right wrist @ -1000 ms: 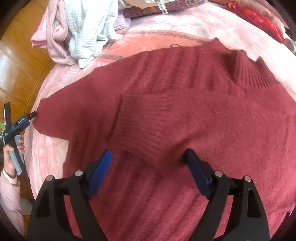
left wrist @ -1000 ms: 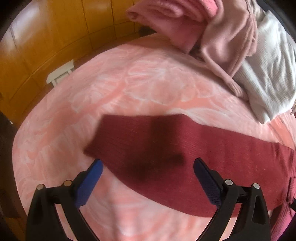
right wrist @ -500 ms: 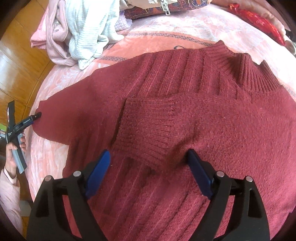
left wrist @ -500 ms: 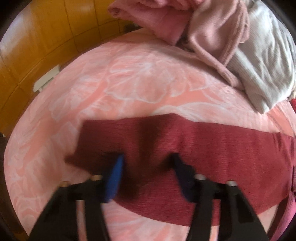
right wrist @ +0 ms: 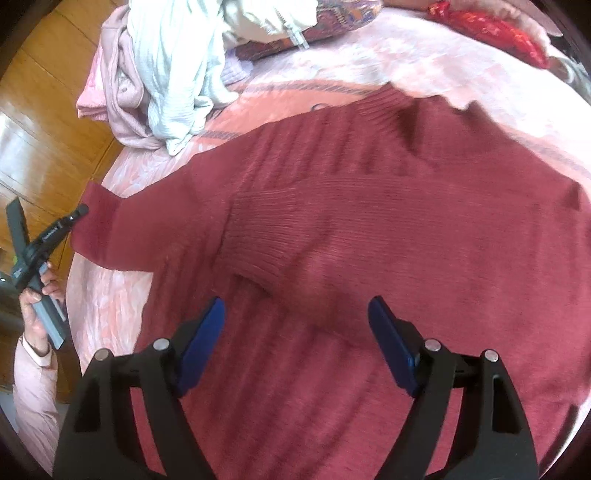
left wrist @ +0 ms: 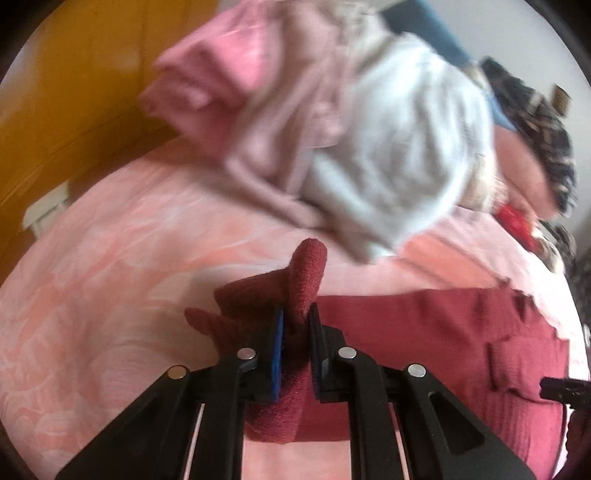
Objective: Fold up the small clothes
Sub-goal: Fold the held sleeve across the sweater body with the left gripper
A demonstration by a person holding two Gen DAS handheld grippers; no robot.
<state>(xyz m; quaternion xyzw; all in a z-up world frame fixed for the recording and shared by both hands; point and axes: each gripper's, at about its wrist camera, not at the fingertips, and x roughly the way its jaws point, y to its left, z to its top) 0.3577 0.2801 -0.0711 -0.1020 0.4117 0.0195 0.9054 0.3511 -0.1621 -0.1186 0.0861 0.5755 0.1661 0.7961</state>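
Note:
A dark red knitted sweater (right wrist: 369,221) lies spread on a pink bedspread (left wrist: 110,277). One sleeve is folded across its chest, with the ribbed cuff (right wrist: 258,240) near the middle. The other sleeve (right wrist: 110,229) stretches out to the left. My left gripper (left wrist: 295,314) is shut on that sleeve's end (left wrist: 308,266), and a bunch of fabric sticks up past the pads. In the right wrist view the left gripper (right wrist: 79,213) sits at the sleeve's tip, held by a hand (right wrist: 37,306). My right gripper (right wrist: 295,314) hovers over the sweater's lower body, its jaws closing slightly, no fabric pinched.
A pile of pink and white clothes (left wrist: 369,147) lies at the bed's far corner, also in the right wrist view (right wrist: 166,74). A patterned cushion (right wrist: 332,22) and a red item (right wrist: 491,29) lie at the back. Wooden floor (right wrist: 37,147) borders the bed on the left.
My left gripper closed on the sleeve's end and lifted it off the bedspread, tilting up towards the clothes pile. My right gripper drew back a little above the sweater.

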